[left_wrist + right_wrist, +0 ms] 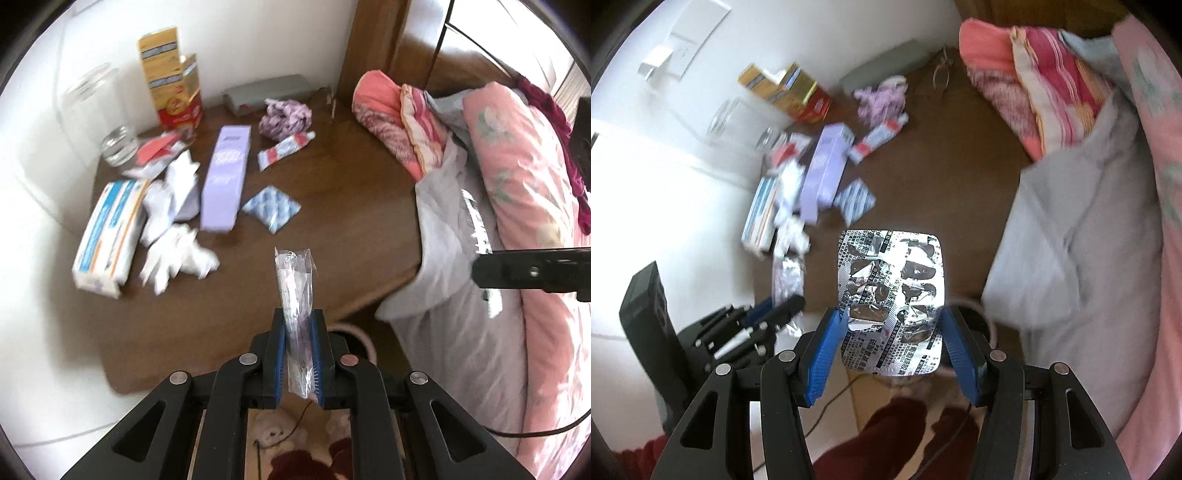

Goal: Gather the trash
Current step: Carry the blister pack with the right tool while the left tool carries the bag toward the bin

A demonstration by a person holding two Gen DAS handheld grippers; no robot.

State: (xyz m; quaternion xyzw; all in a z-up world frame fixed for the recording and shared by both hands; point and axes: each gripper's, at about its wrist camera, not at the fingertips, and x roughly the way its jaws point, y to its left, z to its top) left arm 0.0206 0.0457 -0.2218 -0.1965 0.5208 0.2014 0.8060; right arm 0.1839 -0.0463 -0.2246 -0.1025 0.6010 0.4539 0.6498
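My left gripper [298, 332] is shut on a clear plastic wrapper [295, 288], held above the near edge of the brown nightstand [332, 206]. My right gripper [890, 332] is shut on an empty foil blister pack [892, 295], clamped by its side edges, above the nightstand's near edge. The left gripper [783, 314] with its wrapper also shows in the right wrist view. On the nightstand lie crumpled white tissues [173, 229], a purple box [225, 177], a blue-white sachet [271, 208], a squeezed tube [284, 149], a blue-white box [109, 232] and a crumpled purple wrapper [282, 118].
Yellow-red boxes [171, 77] and a glass jar [99, 114] stand at the back left by the white wall. A grey case [267, 92] lies at the back. The bed with grey and pink bedding [480, 240] is on the right. A round bin rim [351, 332] shows below the nightstand's near edge.
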